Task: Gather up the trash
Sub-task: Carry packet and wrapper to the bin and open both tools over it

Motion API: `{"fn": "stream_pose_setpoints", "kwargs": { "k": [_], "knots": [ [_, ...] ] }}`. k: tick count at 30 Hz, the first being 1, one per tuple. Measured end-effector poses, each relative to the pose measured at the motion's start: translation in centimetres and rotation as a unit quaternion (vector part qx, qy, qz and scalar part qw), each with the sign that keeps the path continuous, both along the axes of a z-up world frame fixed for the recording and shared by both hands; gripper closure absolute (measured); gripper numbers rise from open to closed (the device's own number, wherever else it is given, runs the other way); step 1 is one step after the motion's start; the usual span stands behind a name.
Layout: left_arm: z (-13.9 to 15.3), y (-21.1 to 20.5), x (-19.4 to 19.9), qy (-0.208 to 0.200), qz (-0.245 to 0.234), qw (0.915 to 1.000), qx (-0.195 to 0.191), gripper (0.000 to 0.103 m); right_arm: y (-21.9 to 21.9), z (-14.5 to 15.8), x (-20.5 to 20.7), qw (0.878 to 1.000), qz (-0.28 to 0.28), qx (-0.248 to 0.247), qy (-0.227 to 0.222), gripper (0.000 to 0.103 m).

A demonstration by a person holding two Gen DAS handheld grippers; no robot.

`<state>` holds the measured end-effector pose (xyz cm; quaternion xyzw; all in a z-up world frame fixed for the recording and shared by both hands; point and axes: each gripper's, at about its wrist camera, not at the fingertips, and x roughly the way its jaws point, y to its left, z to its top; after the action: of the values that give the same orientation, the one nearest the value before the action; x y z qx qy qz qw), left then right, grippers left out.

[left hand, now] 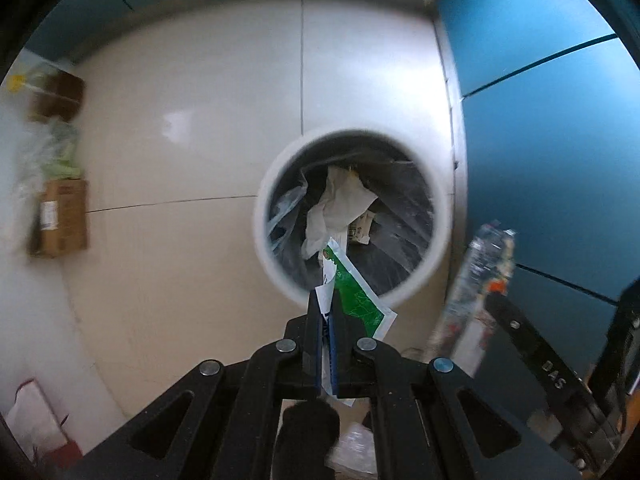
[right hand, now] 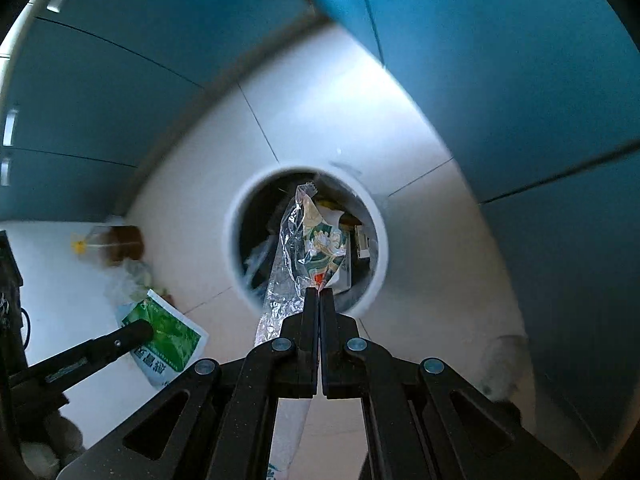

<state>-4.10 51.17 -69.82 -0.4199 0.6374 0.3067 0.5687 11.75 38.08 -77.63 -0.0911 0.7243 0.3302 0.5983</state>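
- Left of the white round bin (left hand: 276,280), against the far edge of the pale floor (left hand: 192,80): brown cardboard boxes (left hand: 60,216) and crumpled clear bags (left hand: 48,152), blurred, apart from the bin.
- Just short of the bin's near rim: left gripper (left hand: 326,320), pointed steeply down, clamped flat on a green-and-white packet (left hand: 356,296); packet's free end reaching over the rim, likely held so for a drop inside.
- Inside the bin: dark liner, crumpled white paper (left hand: 340,204), a small printed carton (left hand: 360,232), clear plastic along the wall.
- Right of the bin, near the blue cabinet (left hand: 540,120): right gripper (left hand: 494,294) seen from the side, blurred, with a crinkled clear wrapper (left hand: 480,272) rising from its tip.
- From the right wrist view, above the bin's (right hand: 236,216) near rim: right gripper (right hand: 319,294) pinched tight on the clear wrapper (right hand: 316,240) with a printed patch, hanging over the opening, seemingly ready for release.
- Left of the bin in that view: left gripper (right hand: 140,330) on the green packet (right hand: 172,336), not yet over the mouth.
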Motion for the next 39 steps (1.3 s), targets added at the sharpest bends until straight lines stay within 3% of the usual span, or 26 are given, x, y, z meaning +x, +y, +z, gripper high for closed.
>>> {"fn": "stream_pose_setpoints", "kwargs": {
  "k": [5,10,11,12,13,14,15,16,17,20,21,23,26,33,39],
  "knots": [
    [-8.5,1.5,1.3,-0.002,0.006,0.9991,-0.042,0.098,3.6,-9.1,-0.3,0.999,0.041,-0.017,-0.014,0.103],
    [-12.1,2.1,2.3,0.007,0.013,0.9982,-0.059,0.091,5.9,-13.3,-0.4,0.995,0.081,-0.046,-0.023,0.101],
    [-12.2,2.2,2.4,0.011,0.012,0.9982,-0.057,0.082,5.6,-13.7,-0.1,0.995,0.087,-0.052,-0.027,0.099],
    [-12.2,2.2,2.4,0.011,0.010,0.9985,-0.053,0.067,5.7,-13.8,-0.1,0.994,0.092,-0.058,-0.031,0.097],
    [-12.0,2.3,2.5,0.012,0.008,0.9988,-0.046,0.055,5.7,-13.7,0.0,0.994,0.091,-0.058,-0.032,0.086],
    [-11.8,2.3,2.5,0.013,0.007,0.9991,-0.040,0.034,5.5,-13.5,0.1,0.994,0.088,-0.056,-0.034,0.068],
    [-11.4,2.3,2.5,0.013,0.006,0.9993,-0.034,0.027,5.2,-13.2,0.4,0.994,0.086,-0.056,-0.037,0.059],
    [-11.1,2.3,2.4,0.014,0.004,0.9996,-0.026,0.026,5.0,-12.8,0.6,0.994,0.085,-0.056,-0.042,0.048],
    [-10.8,2.3,2.2,0.018,0.003,0.9996,-0.020,0.024,4.6,-12.4,0.8,0.994,0.083,-0.055,-0.047,0.045],
    [-9.9,2.1,1.7,0.027,-0.002,0.9996,-0.003,0.004,3.6,-10.8,1.5,0.993,0.087,-0.058,-0.058,0.040],
    [-9.5,2.0,1.4,0.029,-0.004,0.9995,0.006,0.004,3.4,-10.2,1.5,0.992,0.089,-0.059,-0.063,0.036],
    [-8.5,1.5,1.1,0.039,-0.012,0.9987,0.030,0.003,3.0,-9.1,1.4,0.990,0.099,-0.060,-0.083,0.017],
    [-7.0,0.7,0.5,0.045,-0.024,0.9960,0.074,0.003,2.7,-7.6,1.0,0.985,0.117,-0.063,-0.109,0.003],
    [-1.0,-1.7,-1.3,0.053,-0.034,0.9902,0.124,0.004,1.4,-3.1,-1.0,0.975,0.149,-0.071,-0.147,0.000],
    [6.8,-4.2,-2.2,0.040,-0.031,0.9886,0.142,0.003,-1.4,4.6,-1.8,0.974,0.147,-0.067,-0.159,0.000]
  ]
}}
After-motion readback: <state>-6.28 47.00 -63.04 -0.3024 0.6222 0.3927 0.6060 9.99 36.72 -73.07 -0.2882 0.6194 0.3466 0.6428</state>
